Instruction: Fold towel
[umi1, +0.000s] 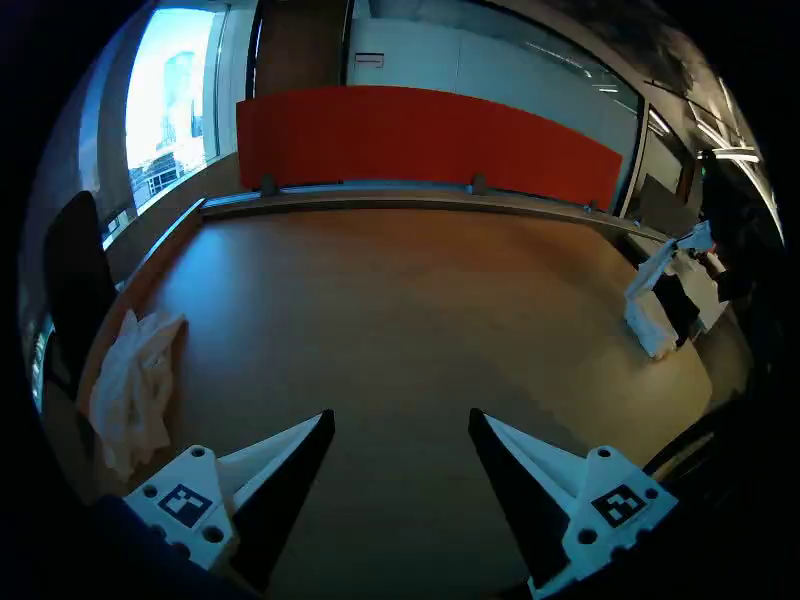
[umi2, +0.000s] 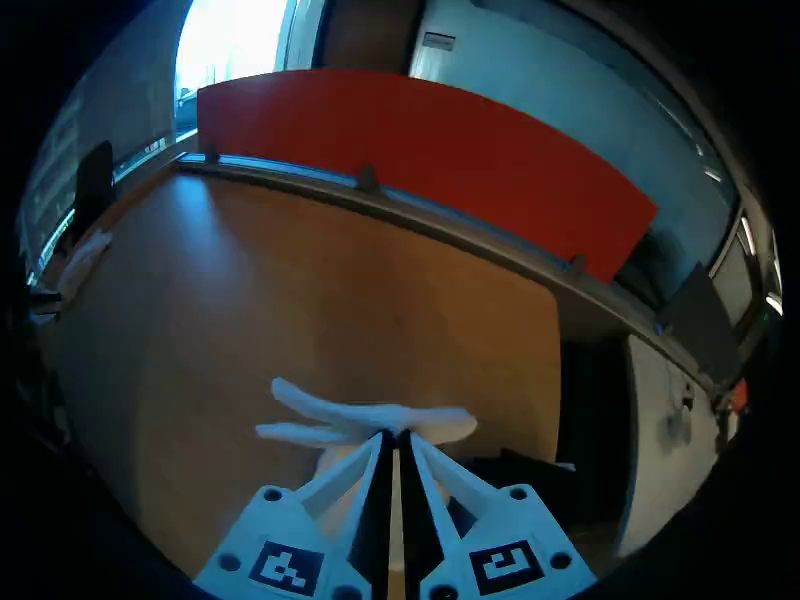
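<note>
Fold not begun, by the look of it: no flat spread, no crease, no stacked layer anywhere on the table (umi1: 400, 300). The towel (umi2: 370, 418) is white and bunched, gathered at the tips of the right gripper (umi2: 393, 437). It sits over the near right part of the table, close to the edge, with loose ends poking out left and right of the fingers. In the left gripper view the same towel (umi1: 650, 310) hangs as a crumpled drape at the far right; the lower end is at or near the tabletop, contact not clear. A second white cloth heap (umi1: 135, 385) slumps at the table's left edge, well apart from both grippers. Left to do, as I judge: lay the towel out flat, then make every fold. Jaws: the right gripper's fingers are drawn nearly together, a narrow slit between them, pinching a bunch of towel at the tips. The left gripper (umi1: 400, 415) is spread wide with nothing between its fingers, hovering over bare wood at the table's near middle and touching nothing. A red panel (umi1: 430, 140) runs along the table's far side.
</note>
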